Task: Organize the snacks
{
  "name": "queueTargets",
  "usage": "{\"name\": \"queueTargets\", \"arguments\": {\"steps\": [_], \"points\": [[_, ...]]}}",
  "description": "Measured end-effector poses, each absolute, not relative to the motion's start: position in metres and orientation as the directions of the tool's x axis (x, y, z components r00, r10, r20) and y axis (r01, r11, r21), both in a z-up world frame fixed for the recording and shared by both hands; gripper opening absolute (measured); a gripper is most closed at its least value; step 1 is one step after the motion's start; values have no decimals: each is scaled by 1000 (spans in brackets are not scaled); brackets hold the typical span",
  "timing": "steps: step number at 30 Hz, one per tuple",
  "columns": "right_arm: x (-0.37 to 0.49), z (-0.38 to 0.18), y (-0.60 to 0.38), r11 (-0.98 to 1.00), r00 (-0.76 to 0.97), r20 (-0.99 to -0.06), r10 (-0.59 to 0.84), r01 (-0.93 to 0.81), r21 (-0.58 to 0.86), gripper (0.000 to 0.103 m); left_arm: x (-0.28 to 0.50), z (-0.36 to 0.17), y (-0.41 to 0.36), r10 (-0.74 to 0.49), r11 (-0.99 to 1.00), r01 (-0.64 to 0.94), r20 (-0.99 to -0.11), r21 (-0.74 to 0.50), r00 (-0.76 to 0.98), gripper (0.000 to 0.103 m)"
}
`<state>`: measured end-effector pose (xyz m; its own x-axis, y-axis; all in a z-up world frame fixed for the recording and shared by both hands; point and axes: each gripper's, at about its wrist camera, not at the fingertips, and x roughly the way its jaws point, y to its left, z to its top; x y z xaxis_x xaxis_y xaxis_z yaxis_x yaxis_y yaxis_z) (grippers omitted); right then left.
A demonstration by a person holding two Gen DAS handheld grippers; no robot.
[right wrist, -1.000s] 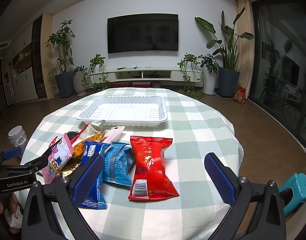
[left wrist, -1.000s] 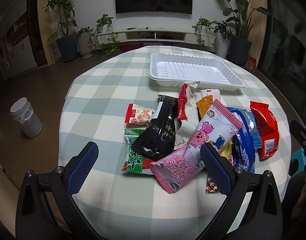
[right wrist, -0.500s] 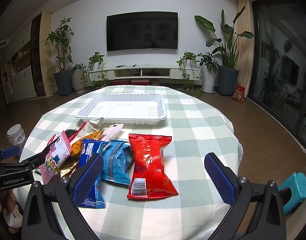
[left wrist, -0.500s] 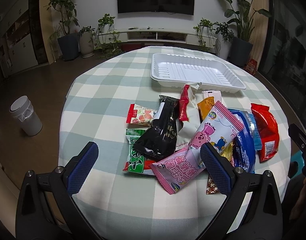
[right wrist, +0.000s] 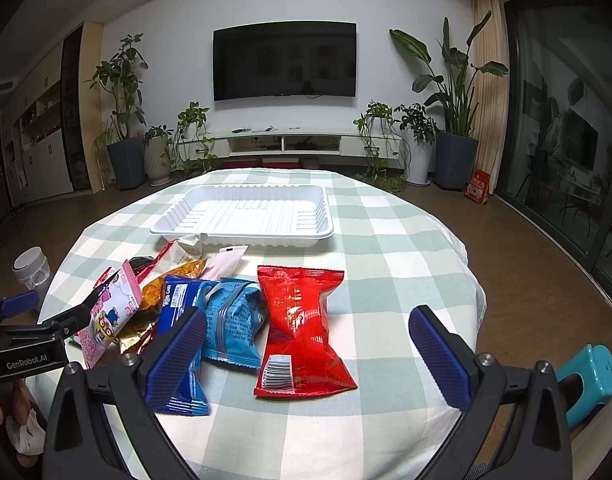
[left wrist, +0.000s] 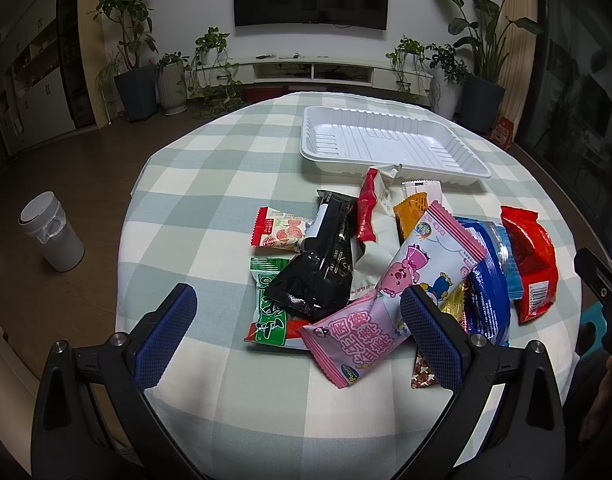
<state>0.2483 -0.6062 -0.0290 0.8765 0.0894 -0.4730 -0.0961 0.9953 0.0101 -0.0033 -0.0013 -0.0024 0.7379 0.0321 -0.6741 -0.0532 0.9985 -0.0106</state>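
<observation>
A pile of snack packets lies on the checked round table (left wrist: 210, 184): a pink packet (left wrist: 390, 304), a black one (left wrist: 322, 272), a green one (left wrist: 268, 308), blue ones (right wrist: 230, 320) and a red one (right wrist: 302, 324). An empty white tray (left wrist: 386, 140) stands behind them; it also shows in the right wrist view (right wrist: 246, 212). My left gripper (left wrist: 298, 336) is open and empty just in front of the pile. My right gripper (right wrist: 306, 356) is open and empty, over the near end of the red packet.
A white bin (left wrist: 52, 236) stands on the floor to the left. A teal stool (right wrist: 586, 376) is at the table's right side. Potted plants (right wrist: 122, 120) and a TV cabinet (right wrist: 286, 144) line the far wall.
Both grippers have moved slightly forward toward the packets. Their jaws stay open and nothing on the table has moved.
</observation>
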Motion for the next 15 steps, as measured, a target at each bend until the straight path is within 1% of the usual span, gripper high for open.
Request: {"name": "queueTargets", "arguments": {"steps": [11,15], "points": [[249,-28,-605,995,876,-475,88,-95,9,103,-3,-3,-2,30,998,-54,-676,-14,736,103],[249,-30,-606,995,875,-475,90,-95,14,103,-5,-3,2,22,997,-62,-680,-34,733,103]]}}
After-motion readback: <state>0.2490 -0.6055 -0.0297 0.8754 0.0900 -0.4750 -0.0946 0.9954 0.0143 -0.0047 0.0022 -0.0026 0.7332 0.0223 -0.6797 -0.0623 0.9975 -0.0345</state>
